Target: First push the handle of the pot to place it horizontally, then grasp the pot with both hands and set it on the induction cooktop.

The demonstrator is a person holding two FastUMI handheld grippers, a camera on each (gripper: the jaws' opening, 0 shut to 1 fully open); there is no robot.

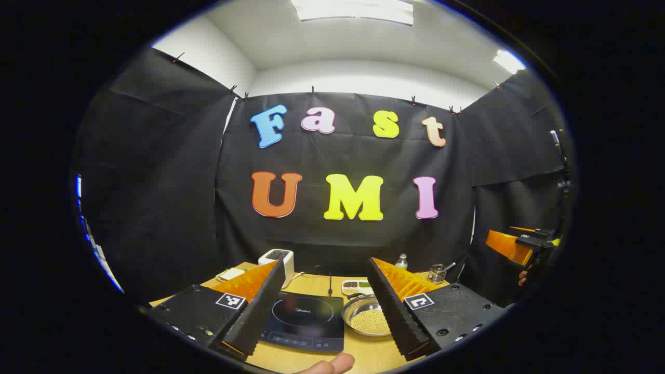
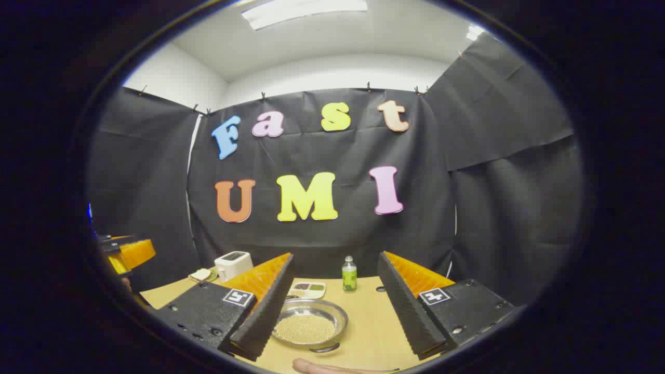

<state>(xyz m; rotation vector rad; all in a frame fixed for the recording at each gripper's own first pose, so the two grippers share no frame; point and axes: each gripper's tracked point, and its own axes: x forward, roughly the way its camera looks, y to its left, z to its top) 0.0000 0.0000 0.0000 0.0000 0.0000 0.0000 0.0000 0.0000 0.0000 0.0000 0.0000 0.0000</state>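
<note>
Ridged pad faces line both fingers of the left gripper (image 1: 326,306), whose jaws stand wide apart with nothing between them; through the gap, in the left gripper view, the induction cooktop (image 1: 304,322) lies flat on the wooden table (image 1: 374,353), and the pot (image 1: 366,316) sits just beside the cooktop's right edge. The right gripper (image 2: 335,306) is likewise fully spread and empty, and in the right gripper view the pot (image 2: 310,324) lies between its fingers but farther off, untouched.

The pot is a shallow metal pan holding small pale beads. A small loop handle shows at its near rim in the right gripper view; whether a matching handle sits on the far rim cannot be told. Judged from this, the handles run near-to-far rather than left-to-right, so the push step appears not yet done.

Both grippers hang above the near edge of the table, aimed at the far wall. The wide opening suits a push with one fingertip against the near handle, then a rim grip from each side. Beads will shift if the pot tilts, so the lift should be level.

Farther out: a divided snack tray (image 2: 307,289) beyond the pot, a green bottle (image 2: 349,274) to its right, and a white appliance (image 2: 233,264) at the far left.
</note>
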